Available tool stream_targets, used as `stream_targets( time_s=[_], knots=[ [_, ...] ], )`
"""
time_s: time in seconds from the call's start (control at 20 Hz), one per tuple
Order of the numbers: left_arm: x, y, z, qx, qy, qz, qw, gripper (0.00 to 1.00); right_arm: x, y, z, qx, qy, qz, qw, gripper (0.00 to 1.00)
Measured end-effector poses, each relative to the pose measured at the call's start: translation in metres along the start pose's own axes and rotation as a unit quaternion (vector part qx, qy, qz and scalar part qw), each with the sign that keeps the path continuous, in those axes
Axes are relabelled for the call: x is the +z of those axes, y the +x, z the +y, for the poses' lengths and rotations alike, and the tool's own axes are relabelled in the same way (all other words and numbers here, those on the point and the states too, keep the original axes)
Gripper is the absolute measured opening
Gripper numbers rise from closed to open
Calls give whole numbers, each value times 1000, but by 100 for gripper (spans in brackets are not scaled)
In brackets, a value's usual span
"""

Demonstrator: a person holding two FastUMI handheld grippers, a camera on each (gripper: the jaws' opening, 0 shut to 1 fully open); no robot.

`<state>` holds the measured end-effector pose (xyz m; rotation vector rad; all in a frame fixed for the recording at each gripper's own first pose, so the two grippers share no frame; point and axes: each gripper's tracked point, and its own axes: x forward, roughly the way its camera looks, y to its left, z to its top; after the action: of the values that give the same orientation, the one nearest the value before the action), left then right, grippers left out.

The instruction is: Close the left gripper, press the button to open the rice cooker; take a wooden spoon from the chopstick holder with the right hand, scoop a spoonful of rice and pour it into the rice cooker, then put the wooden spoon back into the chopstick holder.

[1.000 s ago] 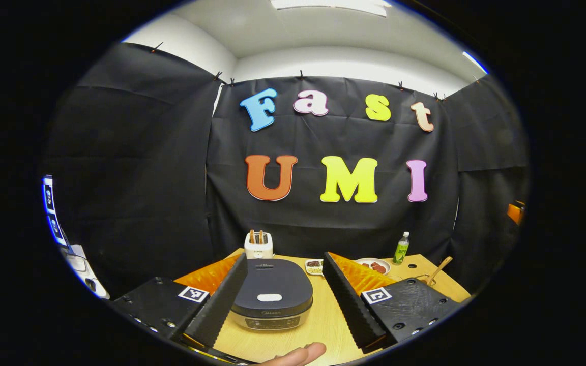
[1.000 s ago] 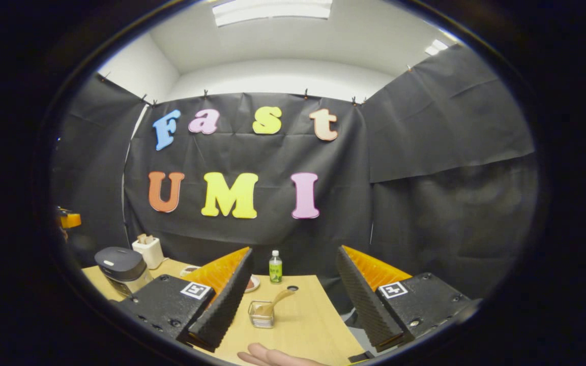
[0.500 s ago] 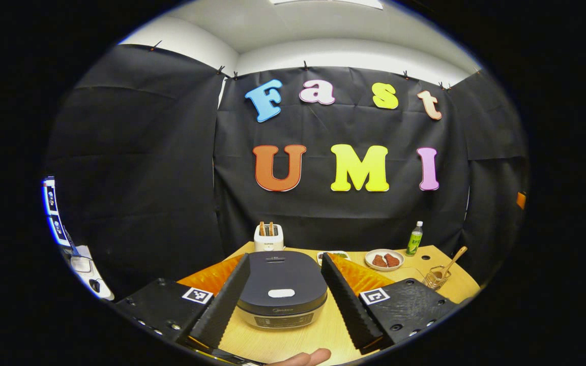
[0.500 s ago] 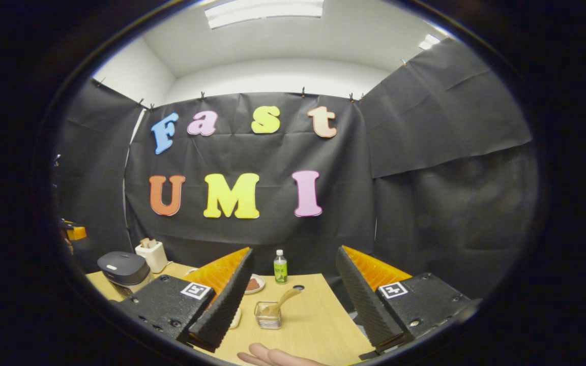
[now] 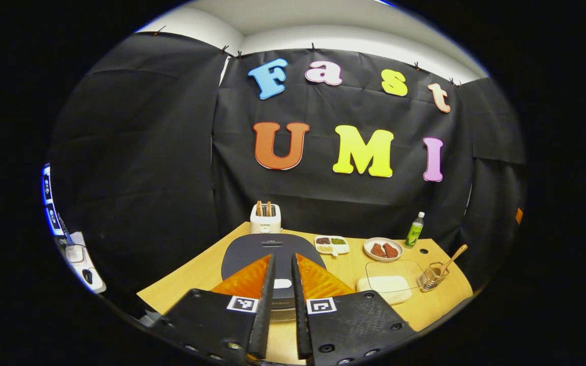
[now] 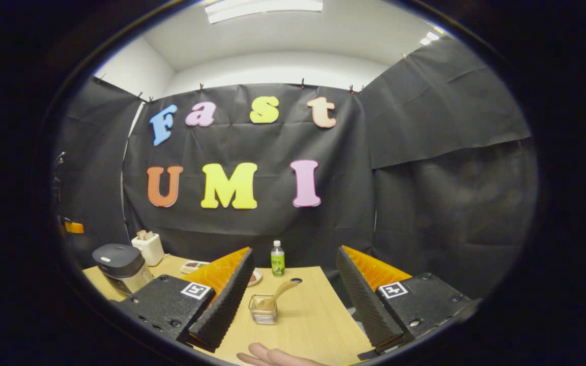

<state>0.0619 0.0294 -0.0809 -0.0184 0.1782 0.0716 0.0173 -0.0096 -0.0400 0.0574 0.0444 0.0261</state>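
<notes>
Since a moment before, the left gripper had squeezed almost shut above the rice cooker, whose small white button looked easy to push, while the right gripper stayed wide open near the light, stiff wooden spoon, best held by its handle.

In the left gripper view the left gripper, its jaws nearly together, hides the front of the cooker; its button peeks through the gap, contact unclear. In the right gripper view, the right gripper's left finger covers part of a plate. A hand is cut off below.
</notes>
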Motion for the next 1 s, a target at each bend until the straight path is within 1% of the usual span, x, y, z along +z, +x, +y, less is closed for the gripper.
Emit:
stream_targets(
  time_s=[0.05, 0.15, 0.25, 0.3, 0.35, 0.45, 0.6, 0.75, 0.85, 0.95, 1.0],
  knots=[
    [6, -8, 3, 8, -2, 15, 1000, 0, -2, 2, -2, -1, 1, 3, 1000, 100],
    [-6, 6, 5, 14, 6, 33, 999, 0, -6, 6, -6, -1, 1, 6, 1000, 100],
    [-18, 19, 0, 6, -9, 60, 998, 0, -11, 8, -7, 0, 3, 11, 1000, 100],
    [-24, 25, -5, -5, -13, 76, 997, 0, -12, 9, -6, 3, 4, 13, 1000, 100],
    [-30, 29, -8, -6, -10, 83, 997, 0, -13, 10, -6, 5, 5, 15, 1000, 100],
    [-36, 41, 0, 9, 13, 87, 996, 0, -13, 11, -6, 8, 5, 14, 1000, 100],
    [-52, 54, -5, 10, 18, 107, 994, 0, -13, 12, -7, 9, -3, 6, 1000, 100],
    [-62, 63, -2, 18, 34, 110, 993, 0, -14, 11, -25, -28, -9, -8, 1000, 100],
    [-69, 71, 3, 27, 39, 114, 992, 0, -14, 3, -16, -17, -7, -17, 1000, 100],
    [-85, 75, 3, 31, 38, 138, 989, 0, -15, 1, -14, -10, -7, -19, 1000, 100],
    [-85, 69, 2, 36, 41, 138, 989, 0, -17, -1, -15, -9, -5, -18, 1000, 100]
  ],
)
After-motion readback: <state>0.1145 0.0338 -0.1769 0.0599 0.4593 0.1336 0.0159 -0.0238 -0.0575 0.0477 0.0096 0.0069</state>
